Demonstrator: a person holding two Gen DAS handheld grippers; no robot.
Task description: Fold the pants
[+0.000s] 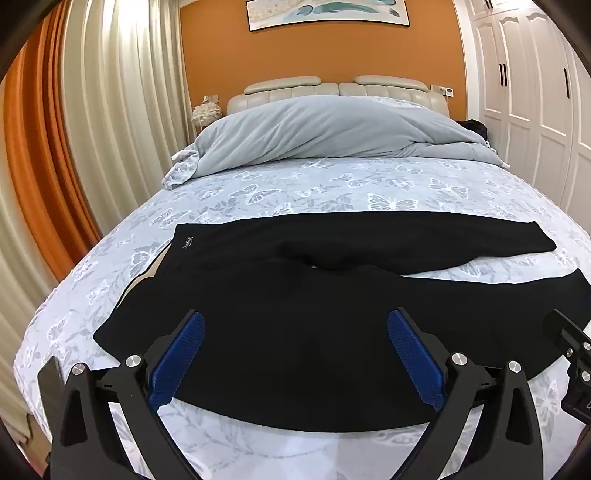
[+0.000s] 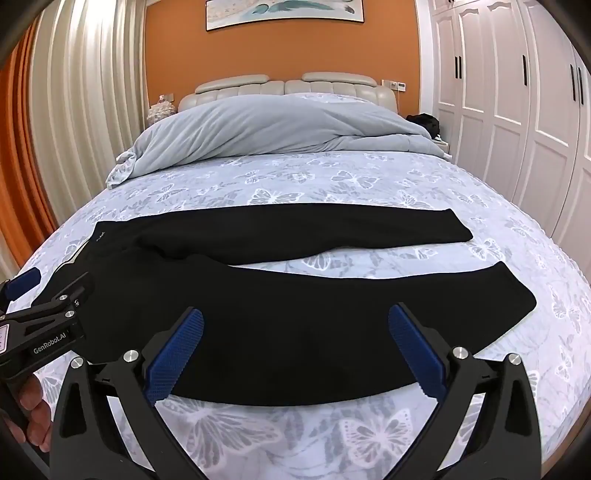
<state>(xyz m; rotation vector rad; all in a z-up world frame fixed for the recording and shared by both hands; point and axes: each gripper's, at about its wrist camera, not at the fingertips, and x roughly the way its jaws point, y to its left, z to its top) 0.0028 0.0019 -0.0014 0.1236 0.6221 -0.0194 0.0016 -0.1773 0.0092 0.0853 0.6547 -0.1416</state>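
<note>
The black pants point(image 1: 295, 317) lie flat across the near part of the bed point(image 1: 332, 184), waistband to the left and both legs running off to the right. The legs are spread apart: the far leg point(image 2: 332, 229) stretches to the right with its cuff near the middle of the bed, the near leg point(image 2: 369, 314) lies closer to the bed's near edge, and a wedge of the butterfly-print sheet point(image 2: 388, 266) shows between them. A small pale logo point(image 1: 187, 244) sits at the far left corner of the waistband.

The left hand-held gripper point(image 1: 295, 328) hovers over the seat of the pants, its blue pads wide apart with nothing between them. The right hand-held gripper point(image 2: 295, 328) hovers over the near leg, its pads likewise spread wide and holding nothing.

Farther up the bed, a bunched grey duvet point(image 1: 325, 133) lies against the cream padded headboard point(image 1: 332, 86). Behind that is an orange wall with a framed picture point(image 1: 328, 11). Striped curtains point(image 1: 103, 92) hang at the left, and white wardrobe doors point(image 2: 517, 92) stand at the right.
</note>
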